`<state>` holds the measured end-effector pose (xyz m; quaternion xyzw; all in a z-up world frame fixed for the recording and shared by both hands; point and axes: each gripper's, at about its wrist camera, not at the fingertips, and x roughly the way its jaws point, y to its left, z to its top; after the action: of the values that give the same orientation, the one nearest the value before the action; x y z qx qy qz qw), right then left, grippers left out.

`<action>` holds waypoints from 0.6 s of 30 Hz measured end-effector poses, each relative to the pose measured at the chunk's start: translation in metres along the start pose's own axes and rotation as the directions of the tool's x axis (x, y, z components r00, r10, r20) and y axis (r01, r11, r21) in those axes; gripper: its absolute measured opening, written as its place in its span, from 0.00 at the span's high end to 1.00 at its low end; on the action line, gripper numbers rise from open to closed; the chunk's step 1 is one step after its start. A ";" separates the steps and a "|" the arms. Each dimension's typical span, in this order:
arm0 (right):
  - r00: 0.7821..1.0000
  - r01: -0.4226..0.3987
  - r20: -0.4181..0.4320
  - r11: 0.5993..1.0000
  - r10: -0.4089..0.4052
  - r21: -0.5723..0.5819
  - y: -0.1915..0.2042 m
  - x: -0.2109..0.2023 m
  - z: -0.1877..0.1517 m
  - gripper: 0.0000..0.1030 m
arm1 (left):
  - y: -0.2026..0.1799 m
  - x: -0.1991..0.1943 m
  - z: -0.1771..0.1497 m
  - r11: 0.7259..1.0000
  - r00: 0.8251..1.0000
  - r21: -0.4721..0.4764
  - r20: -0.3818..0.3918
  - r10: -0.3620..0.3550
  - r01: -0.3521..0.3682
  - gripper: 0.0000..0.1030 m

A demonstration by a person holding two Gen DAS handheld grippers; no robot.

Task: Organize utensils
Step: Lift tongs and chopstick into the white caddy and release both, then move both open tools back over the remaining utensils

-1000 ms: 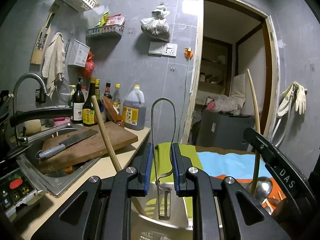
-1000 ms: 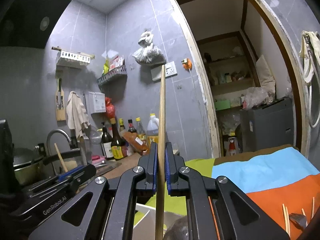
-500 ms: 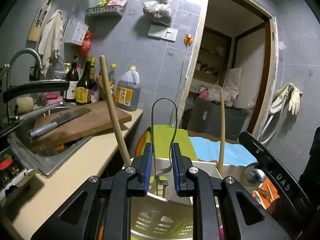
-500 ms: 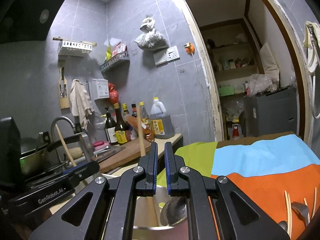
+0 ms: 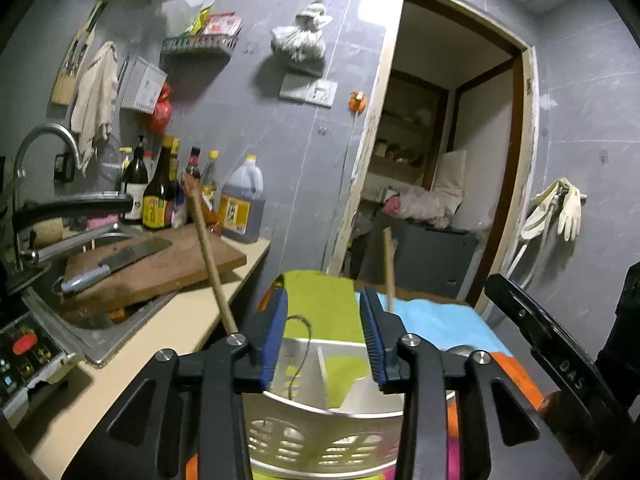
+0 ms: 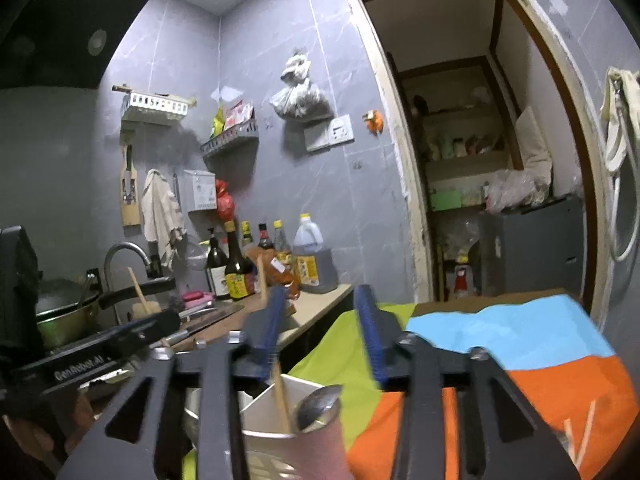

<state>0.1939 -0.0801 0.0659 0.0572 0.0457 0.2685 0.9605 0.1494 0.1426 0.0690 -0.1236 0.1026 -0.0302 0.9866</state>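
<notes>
A white perforated utensil holder [image 5: 320,436] with inner dividers stands on a coloured cloth. My left gripper [image 5: 325,340] is open just above it; a thin wire-loop utensil [image 5: 301,344] sits inside, free of the pads. A wooden handle [image 5: 210,256] leans out on the left and another wooden stick [image 5: 388,268] stands at the back. My right gripper [image 6: 322,334] is open above the holder [image 6: 276,420]. A wooden-handled ladle [image 6: 280,396] with a metal bowl [image 6: 320,404] rests in it.
A counter [image 5: 132,352] at left carries a sink, a cutting board with a cleaver [image 5: 116,264], and bottles [image 5: 160,196]. The cloth [image 6: 520,360] has chopsticks [image 6: 580,436] lying on it at right. A doorway [image 5: 440,160] opens behind.
Both grippers have opened. The left let the wire-loop utensil drop into the holder; the right let the wooden-handled ladle go into it. Both views have dropped toward the holder.
</notes>
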 end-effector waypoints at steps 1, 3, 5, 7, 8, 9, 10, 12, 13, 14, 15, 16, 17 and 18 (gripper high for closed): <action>1.000 0.006 0.009 1.000 -0.006 -0.003 -0.003 -0.005 0.003 0.49 | -0.004 -0.002 0.003 1.000 1.000 0.004 0.005 -0.004 0.004 0.65; 0.999 0.027 0.019 0.999 -0.027 -0.018 -0.008 -0.015 0.009 0.43 | -0.011 -0.006 0.007 1.000 1.000 0.008 0.012 -0.013 0.013 0.57; 0.998 0.049 0.040 0.998 -0.048 -0.029 -0.014 -0.028 0.015 0.30 | -0.020 -0.011 0.009 0.999 0.999 0.007 0.022 -0.033 0.033 0.51; 0.996 0.068 0.059 0.997 -0.065 -0.041 -0.020 -0.040 0.019 0.19 | -0.030 -0.015 0.011 0.999 0.998 0.012 0.032 -0.049 0.048 0.46; 0.995 0.082 0.068 0.995 -0.078 -0.053 -0.023 -0.047 0.022 0.17 | -0.035 -0.016 0.012 0.998 0.998 0.017 0.037 -0.054 0.054 0.44; 0.993 0.094 0.074 0.993 -0.089 -0.066 -0.026 -0.054 0.024 0.11 | -0.041 -0.018 0.012 0.998 0.997 0.024 0.041 -0.062 0.061 0.41; 0.992 0.100 0.078 0.992 -0.094 -0.072 -0.028 -0.059 0.025 0.04 | -0.046 -0.019 0.011 0.997 0.997 0.029 0.042 -0.069 0.067 0.40; 0.989 0.118 0.096 0.990 -0.110 -0.081 -0.035 -0.074 0.029 0.00 | -0.057 -0.022 0.011 0.996 0.995 0.034 0.046 -0.087 0.086 0.30; 0.988 0.124 0.099 0.989 -0.116 -0.083 -0.037 -0.079 0.030 0.00 | -0.062 -0.024 0.010 0.995 0.994 0.034 0.050 -0.097 0.096 0.27; 0.987 0.135 0.101 0.987 -0.126 -0.087 -0.041 -0.086 0.032 0.00 | -0.066 -0.024 0.010 0.994 0.993 0.033 0.053 -0.105 0.103 0.20; 0.986 0.142 0.101 0.986 -0.133 -0.088 -0.045 -0.091 0.033 0.00 | -0.071 -0.025 0.009 0.993 0.992 0.032 0.055 -0.114 0.112 0.15; 0.985 0.148 0.101 0.985 -0.139 -0.089 -0.047 -0.095 0.033 0.00 | -0.076 -0.026 0.007 0.992 0.991 0.029 0.055 -0.126 0.124 0.14; 0.983 0.159 0.101 0.983 -0.150 -0.089 -0.051 -0.100 0.034 0.00 | -0.080 -0.026 0.006 0.991 0.990 0.029 0.054 -0.134 0.132 0.12; 0.982 0.171 0.101 0.981 -0.162 -0.087 -0.056 -0.105 0.034 0.00 | -0.085 -0.026 0.005 0.989 0.988 0.031 0.050 -0.144 0.143 0.11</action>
<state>0.1373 -0.1847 0.0978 0.0198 -0.0075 0.1862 0.9823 0.1221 0.0634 0.1001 -0.1178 0.0672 -0.0994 0.9858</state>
